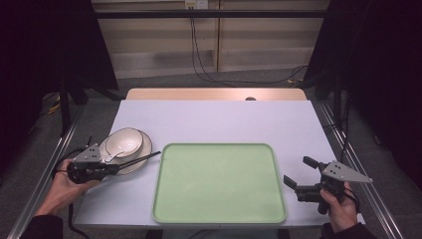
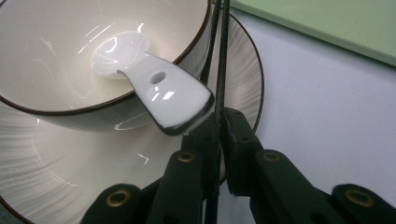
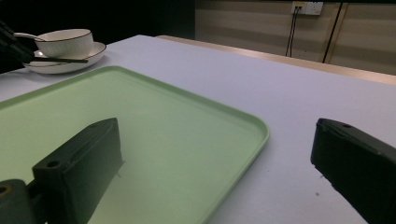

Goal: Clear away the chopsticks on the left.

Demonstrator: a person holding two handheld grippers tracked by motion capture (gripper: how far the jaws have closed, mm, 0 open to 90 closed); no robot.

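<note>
Because the left gripper has its jaws pinched on the thin dark chopsticks lying across the plate beside the bowl – right against the spoon handle – lifting could snag the spoon or let one stick slip, while the right gripper waits wide-jawed beside the green tray.

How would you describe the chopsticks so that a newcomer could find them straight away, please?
Left of the green tray sits a white plate carrying a bowl. The chopsticks lie across the plate's near edge, clamped in the left gripper. They are the thin dark sticks, unlike the white spoon.
</note>
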